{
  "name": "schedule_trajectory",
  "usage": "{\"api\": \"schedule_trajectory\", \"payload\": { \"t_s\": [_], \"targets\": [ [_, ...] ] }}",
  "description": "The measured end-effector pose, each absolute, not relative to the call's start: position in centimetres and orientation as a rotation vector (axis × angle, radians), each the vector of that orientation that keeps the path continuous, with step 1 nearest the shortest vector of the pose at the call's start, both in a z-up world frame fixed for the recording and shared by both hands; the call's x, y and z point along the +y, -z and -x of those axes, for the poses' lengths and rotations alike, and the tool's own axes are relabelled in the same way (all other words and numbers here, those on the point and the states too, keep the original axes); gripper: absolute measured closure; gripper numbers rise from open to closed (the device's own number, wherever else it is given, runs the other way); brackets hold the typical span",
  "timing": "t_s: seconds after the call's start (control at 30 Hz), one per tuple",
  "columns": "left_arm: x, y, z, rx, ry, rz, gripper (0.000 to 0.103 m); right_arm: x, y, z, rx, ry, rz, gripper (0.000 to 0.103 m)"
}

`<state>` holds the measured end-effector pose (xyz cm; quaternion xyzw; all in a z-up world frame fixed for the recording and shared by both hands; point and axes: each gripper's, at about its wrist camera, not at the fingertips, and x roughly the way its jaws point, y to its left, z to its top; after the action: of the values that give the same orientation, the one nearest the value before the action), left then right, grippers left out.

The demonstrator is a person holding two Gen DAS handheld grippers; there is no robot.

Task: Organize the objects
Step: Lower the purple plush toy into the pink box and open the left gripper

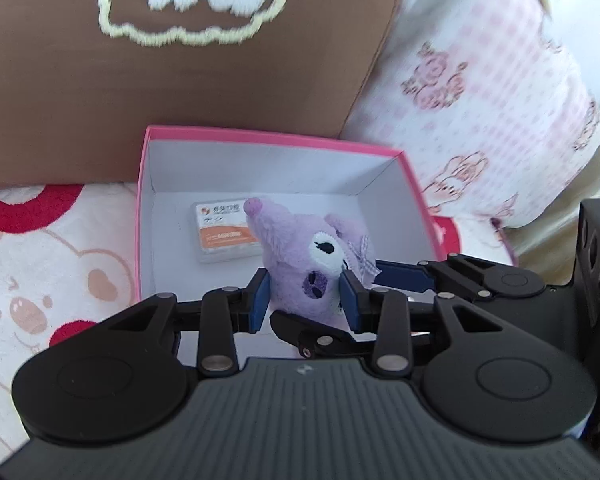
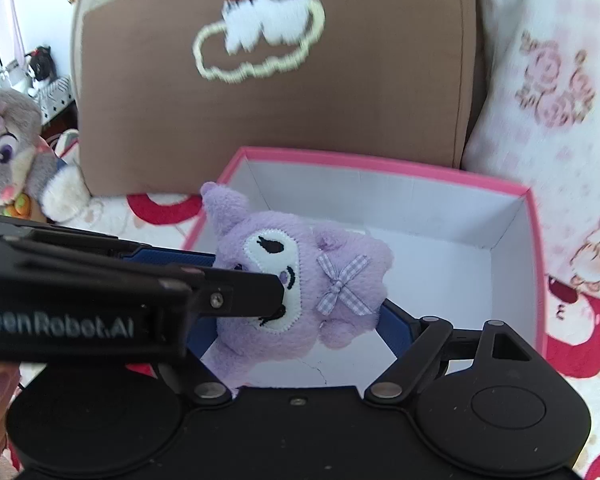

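A small purple plush toy (image 1: 312, 264) with a white face and a checked bow hangs over the open pink box (image 1: 260, 140), which is white inside. My left gripper (image 1: 305, 300) is shut on the plush, one blue pad on each side. My right gripper (image 2: 296, 320) also grips the same plush (image 2: 300, 280) from the other side, its blue fingers (image 2: 396, 328) pressed against the toy. The left gripper crosses the right wrist view (image 2: 100, 292) at the left. A small white and orange card pack (image 1: 224, 232) lies on the box floor.
A brown cushion (image 1: 180, 80) with an embroidered cloud stands behind the box (image 2: 536, 240). A pink-patterned white pillow (image 1: 500, 100) is at the right. A grey rabbit plush (image 2: 12, 152) sits at the far left. The box rests on a fluffy white blanket (image 1: 40, 280) with red shapes.
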<state>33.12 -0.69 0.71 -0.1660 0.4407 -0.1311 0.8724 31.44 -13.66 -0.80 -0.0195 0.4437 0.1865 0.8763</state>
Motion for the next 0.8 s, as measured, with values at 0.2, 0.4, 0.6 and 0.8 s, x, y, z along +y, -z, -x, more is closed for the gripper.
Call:
{"api": "schedule_trajectory", "payload": {
  "t_s": [0.2, 0.4, 0.6, 0.8],
  "targets": [
    [-1.1, 1.5, -34.0, 0.936, 0.253, 0.315, 0.067, -13.9, 3.2, -32.2, 0.934, -0.410, 0.031, 0.018],
    [-1.8, 3.2, -35.1, 0.926, 0.253, 0.319, 0.068, -14.8, 4.8, -33.3, 0.950, -0.401, 0.029, 0.018],
    [-2.5, 5.0, -35.9, 0.945, 0.243, 0.369, 0.068, -15.8, 6.6, -34.4, 1.028, -0.360, -0.018, 0.018],
    [-2.5, 5.6, -36.1, 0.967, 0.207, 0.335, 0.069, -15.7, 7.6, -34.9, 1.062, -0.372, -0.079, 0.018]
  ]
}}
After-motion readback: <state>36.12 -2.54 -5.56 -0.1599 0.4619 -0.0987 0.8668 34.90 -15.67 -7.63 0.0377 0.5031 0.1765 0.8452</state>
